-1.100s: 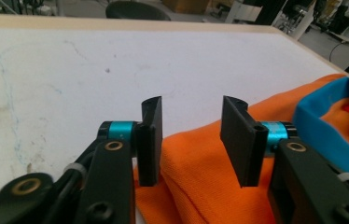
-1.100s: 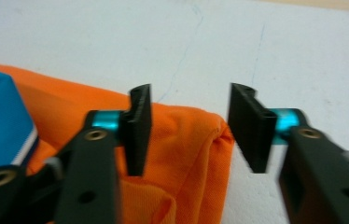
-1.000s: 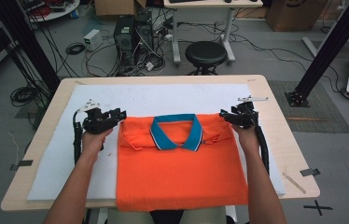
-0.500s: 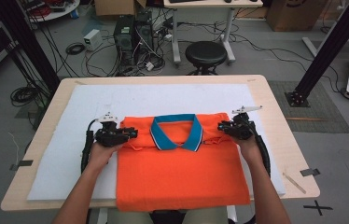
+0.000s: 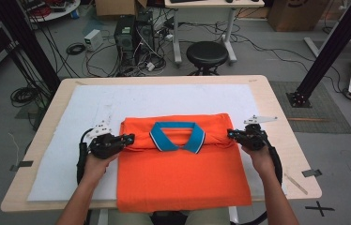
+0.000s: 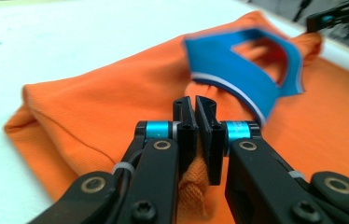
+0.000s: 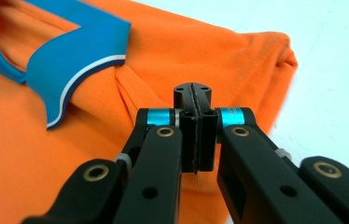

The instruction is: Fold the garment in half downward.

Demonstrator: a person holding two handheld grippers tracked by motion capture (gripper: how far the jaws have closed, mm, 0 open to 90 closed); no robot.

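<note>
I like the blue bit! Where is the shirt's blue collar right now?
In the high view, the blue collar sits mid-table at the orange shirt's top edge, between both claws.

A white sheet (image 5: 164, 101) is spread over the wooden table (image 5: 281, 122). Beyond it, a black stool (image 5: 206, 52) and a computer tower (image 5: 133, 35) are seen among cables.

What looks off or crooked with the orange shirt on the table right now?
Nothing looks damaged or spilled. The orange polo shirt lies folded and square on the white mat, blue collar centred. The left tongs pinch a small bunch of fabric at its edge, and the right tongs are shut at the opposite edge.
</note>
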